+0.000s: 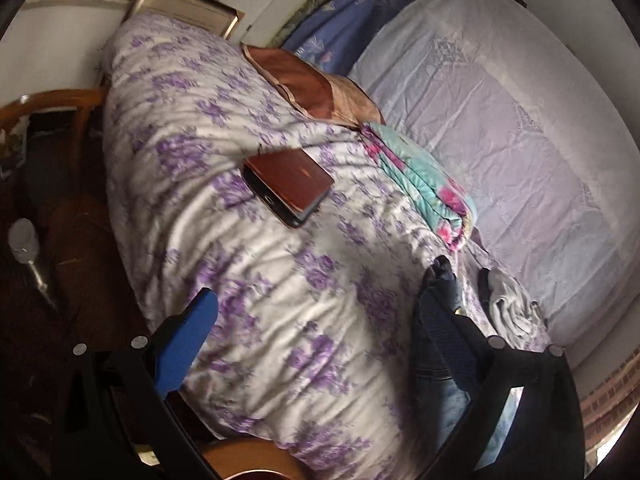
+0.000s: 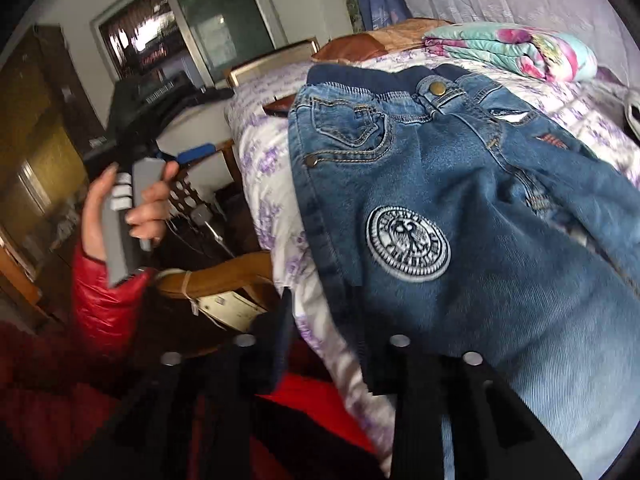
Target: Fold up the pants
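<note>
Presently, the left gripper (image 1: 316,328) hangs over the floral quilt (image 1: 248,264), jaws spread wide, gripping nothing. A bare left hand (image 2: 132,208), red-sleeved, clasps its grey handle upright, held off the bedside. Right gripper: fingers buried beneath the jeans (image 2: 440,208), state indeterminate. Jeans lie waistband-up across the quilt's edge.

Right gripper (image 2: 320,364): fingertips hidden under the jeans (image 2: 460,184) at the lower centre of the right wrist view; jaw state cannot be told. Jeans: legs cut off by the lower right edge; lower denim blurred. Round patch (image 2: 408,243): lettering too small to read. Phone (image 2: 280,106): mostly hidden behind the waistband, centre left. Red sleeve (image 2: 104,304): blurred, lower left.
</note>
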Action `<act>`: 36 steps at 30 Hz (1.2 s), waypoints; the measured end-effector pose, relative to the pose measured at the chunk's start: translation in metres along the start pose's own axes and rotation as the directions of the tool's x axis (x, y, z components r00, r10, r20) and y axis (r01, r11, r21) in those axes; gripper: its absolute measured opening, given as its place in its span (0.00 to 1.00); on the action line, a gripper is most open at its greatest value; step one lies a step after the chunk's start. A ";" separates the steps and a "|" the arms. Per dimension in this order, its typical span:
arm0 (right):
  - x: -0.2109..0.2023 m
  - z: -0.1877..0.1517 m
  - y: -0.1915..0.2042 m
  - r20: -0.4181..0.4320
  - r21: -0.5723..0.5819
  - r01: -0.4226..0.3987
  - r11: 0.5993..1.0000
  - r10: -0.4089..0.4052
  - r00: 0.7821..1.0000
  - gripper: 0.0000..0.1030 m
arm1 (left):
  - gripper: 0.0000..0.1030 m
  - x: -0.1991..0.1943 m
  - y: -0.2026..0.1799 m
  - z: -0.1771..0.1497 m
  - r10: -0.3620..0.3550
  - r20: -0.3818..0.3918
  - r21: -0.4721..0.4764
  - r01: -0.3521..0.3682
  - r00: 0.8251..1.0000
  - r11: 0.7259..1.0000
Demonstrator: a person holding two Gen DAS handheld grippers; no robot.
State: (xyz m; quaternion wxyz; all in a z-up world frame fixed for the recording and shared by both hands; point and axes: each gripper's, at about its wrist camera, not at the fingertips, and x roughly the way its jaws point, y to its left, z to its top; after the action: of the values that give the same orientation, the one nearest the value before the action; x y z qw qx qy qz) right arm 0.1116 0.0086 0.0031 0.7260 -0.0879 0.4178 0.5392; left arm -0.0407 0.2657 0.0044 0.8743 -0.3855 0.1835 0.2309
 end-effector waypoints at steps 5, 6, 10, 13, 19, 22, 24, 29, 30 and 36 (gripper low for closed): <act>-0.034 -0.012 -0.004 0.055 0.043 -0.008 0.999 0.005 0.998 0.46 | 0.95 0.007 -0.017 -0.012 -0.003 -0.035 0.095 0.006 0.999 0.995; -0.040 -0.017 -0.006 0.066 0.056 0.005 0.998 -0.009 0.998 0.46 | 0.95 0.012 -0.022 -0.017 -0.005 -0.060 0.111 0.012 0.998 0.994; -0.073 -0.028 -0.020 0.128 0.131 0.079 0.988 -0.096 0.987 0.48 | 0.96 0.031 -0.034 -0.036 -0.031 -0.165 0.142 0.055 0.986 0.988; -0.114 -0.032 -0.053 0.192 0.250 0.142 0.958 -0.193 0.962 0.64 | 0.96 0.038 -0.044 -0.046 -0.045 -0.200 0.169 0.080 0.979 0.982; -0.198 -0.070 -0.136 0.150 0.562 0.295 0.773 -0.446 0.882 0.73 | 0.96 0.055 -0.067 -0.056 -0.018 -0.215 0.253 0.073 0.977 0.965; -0.206 -0.121 -0.167 0.016 0.692 0.313 0.651 -0.447 0.894 0.73 | 0.96 0.066 -0.082 -0.064 0.024 -0.190 0.343 0.043 0.982 0.939; -0.209 -0.151 -0.156 0.069 0.683 0.273 0.678 -0.432 0.899 0.72 | 0.96 0.069 -0.088 -0.070 0.052 -0.171 0.397 0.021 0.984 0.918; -0.222 -0.153 -0.091 0.097 0.562 0.453 0.692 -0.599 0.795 0.74 | 0.96 0.068 -0.086 -0.062 0.054 -0.207 0.388 0.031 0.977 0.921; -0.233 -0.154 -0.085 0.132 0.577 0.438 0.689 -0.609 0.782 0.74 | 0.96 0.067 -0.084 -0.058 0.040 -0.228 0.364 0.047 0.973 0.930; -0.289 -0.194 -0.086 0.192 0.738 0.239 0.632 -0.535 0.823 0.79 | 0.95 0.056 -0.086 -0.053 -0.014 -0.258 0.322 0.100 0.966 0.941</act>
State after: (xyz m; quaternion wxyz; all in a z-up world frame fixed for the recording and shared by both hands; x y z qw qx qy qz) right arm 0.0665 -0.3434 0.0549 0.8740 0.2069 0.4016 0.1789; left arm 0.0447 0.1887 -0.0063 0.9027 -0.2637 0.3182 0.1201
